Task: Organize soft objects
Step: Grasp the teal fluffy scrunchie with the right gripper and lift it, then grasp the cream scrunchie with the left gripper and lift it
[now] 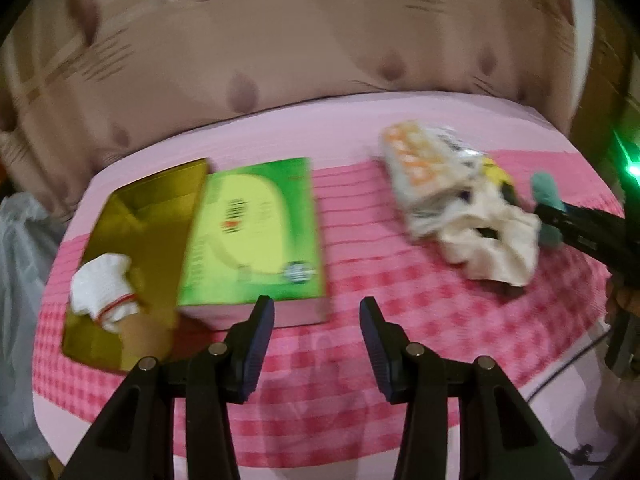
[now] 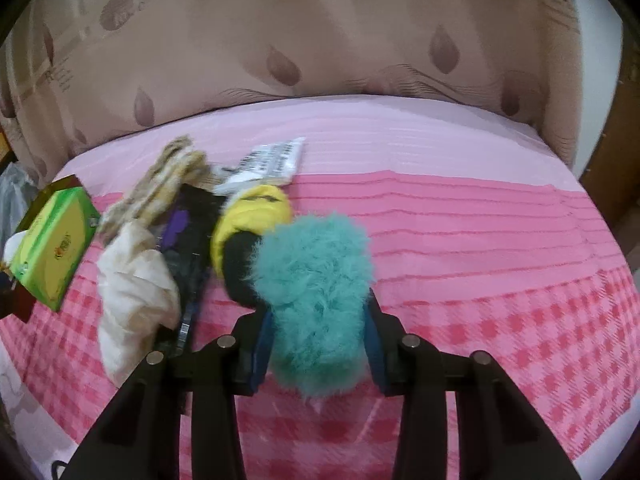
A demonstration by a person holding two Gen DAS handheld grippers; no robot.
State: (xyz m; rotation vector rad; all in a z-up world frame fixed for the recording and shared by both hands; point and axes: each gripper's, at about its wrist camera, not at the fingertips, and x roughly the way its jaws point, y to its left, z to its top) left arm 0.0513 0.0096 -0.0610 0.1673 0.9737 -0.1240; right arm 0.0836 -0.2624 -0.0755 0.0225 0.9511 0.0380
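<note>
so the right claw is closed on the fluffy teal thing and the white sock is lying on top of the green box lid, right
Not quite. The right claw does grip the fluffy teal thing, but the white sock lies inside the open gold box, beside the green lid, not on it. The left wrist view shows this.
</note>
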